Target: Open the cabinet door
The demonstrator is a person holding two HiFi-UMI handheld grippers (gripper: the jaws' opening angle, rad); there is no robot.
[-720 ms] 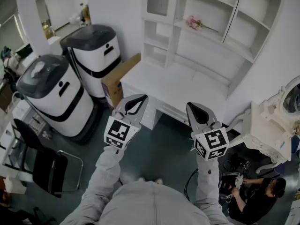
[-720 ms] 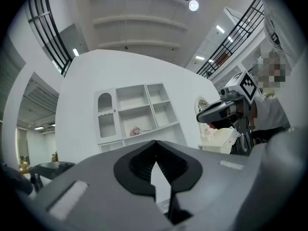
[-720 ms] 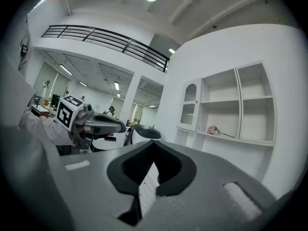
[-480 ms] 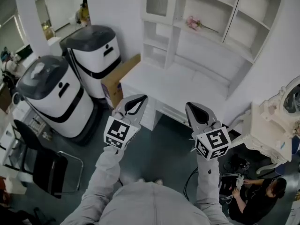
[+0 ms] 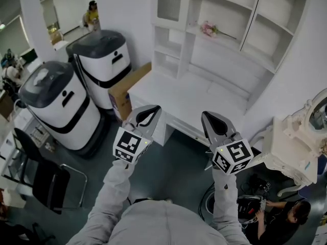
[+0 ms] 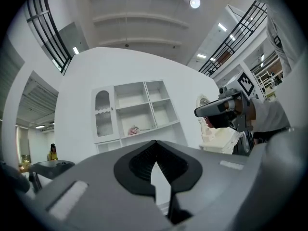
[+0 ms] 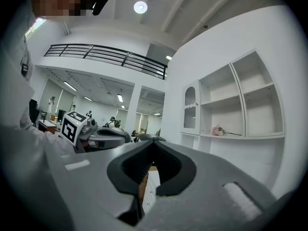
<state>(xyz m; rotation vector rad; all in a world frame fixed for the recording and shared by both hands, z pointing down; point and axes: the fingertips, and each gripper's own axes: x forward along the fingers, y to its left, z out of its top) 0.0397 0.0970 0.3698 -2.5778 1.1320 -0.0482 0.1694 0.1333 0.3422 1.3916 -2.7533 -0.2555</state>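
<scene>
Both the left gripper (image 5: 153, 108) and right gripper (image 5: 208, 117) are hovering level, fingers pressed together and empty, seemingly because the cabinet door (image 5: 171, 4), at twelve o'clock above the counter (image 5: 179, 93), is sitting well beyond reach.

**Cabinet door: shut, seated in its frame**

I find the cabinet door (image 5: 171, 4) at the upper left corner of the white cabinet (image 5: 225, 55), which stands against the wall. The door is narrow, upright and white. Its arched inset panel looks grey and is either finely ribbed or meshed; I cannot tell which. It sits flush in its frame.

The open shelves (image 5: 227, 9) of the same unit lie directly to its right, and smaller open cubbies (image 5: 168, 50) sit below it.

In the left gripper view the door (image 6: 102, 113) faces me nearly square. In the right gripper view the door (image 7: 190, 109) shows at an angle. I cannot make out a handle at this size.
</scene>
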